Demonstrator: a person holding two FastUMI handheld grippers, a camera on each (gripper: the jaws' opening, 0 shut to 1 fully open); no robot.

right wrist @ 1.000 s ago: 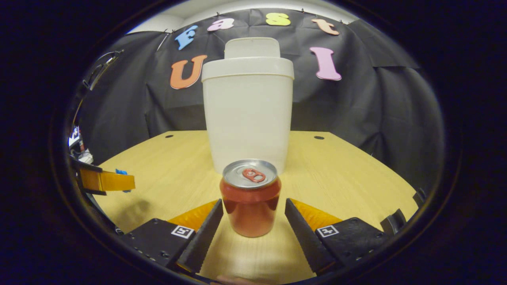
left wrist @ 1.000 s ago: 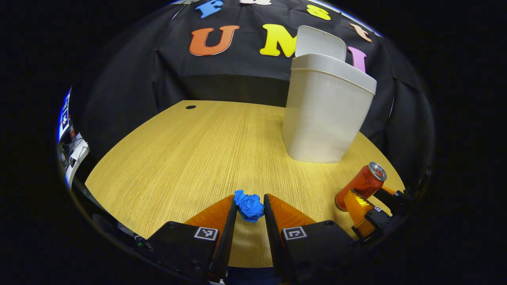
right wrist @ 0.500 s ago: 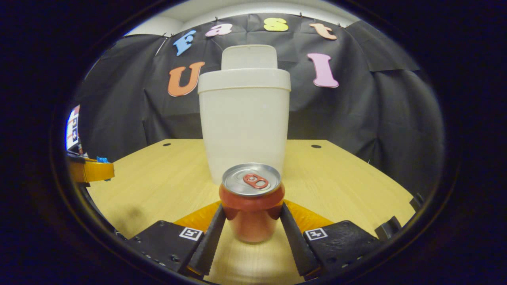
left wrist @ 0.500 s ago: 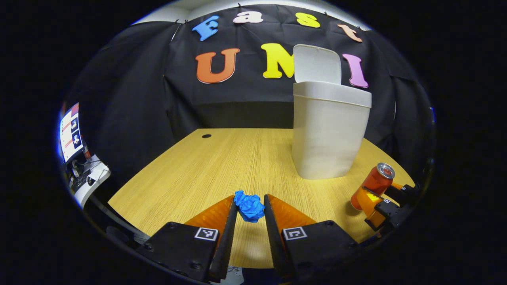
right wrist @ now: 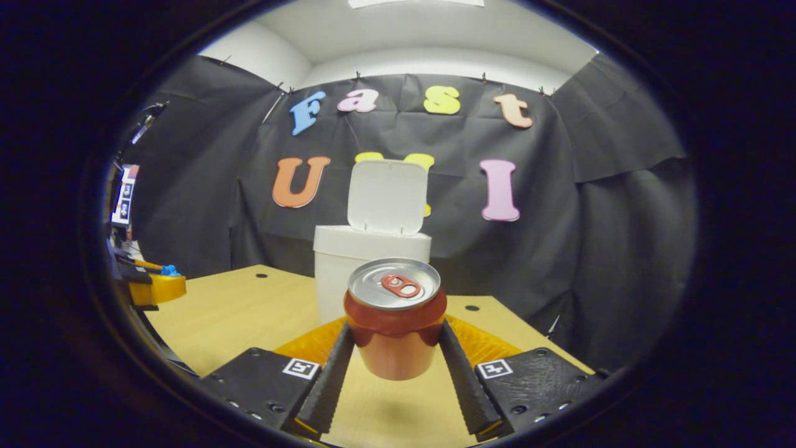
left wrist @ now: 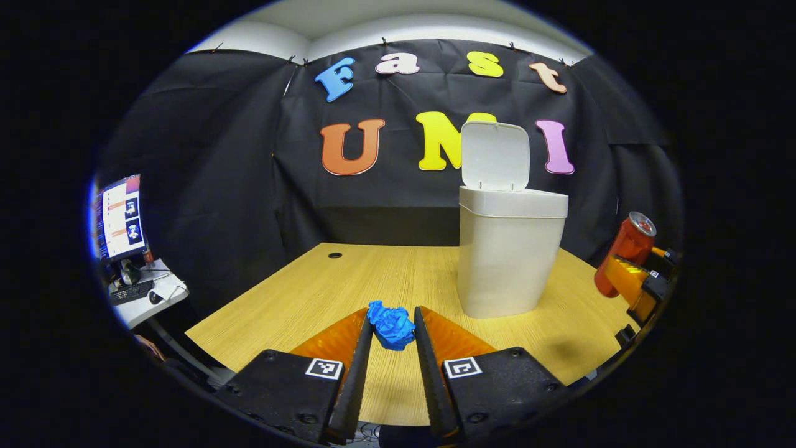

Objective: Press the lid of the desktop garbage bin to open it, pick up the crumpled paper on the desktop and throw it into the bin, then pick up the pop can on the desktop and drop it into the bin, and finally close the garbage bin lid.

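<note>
Glossy metal pop can (right wrist: pixel 395 326), crinkled blue paper (left wrist: pixel 390 324), matt plastic bin (left wrist: pixel 509 252), wood-grain desktop (left wrist: pixel 348 283)

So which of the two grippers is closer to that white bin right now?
It's hard to call. The left gripper, shut on the blue crumpled paper, faces the bin from its front-left. The right gripper, shut on the pop can, faces it head-on.

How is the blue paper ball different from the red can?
The crumpled blue paper ball is lumpy and wrinkled; the red metal pop can is smooth, shiny and round. The ball looks smaller than the can. The left gripper pinches the ball; the right gripper grips the can. Both are held above the table.
</note>
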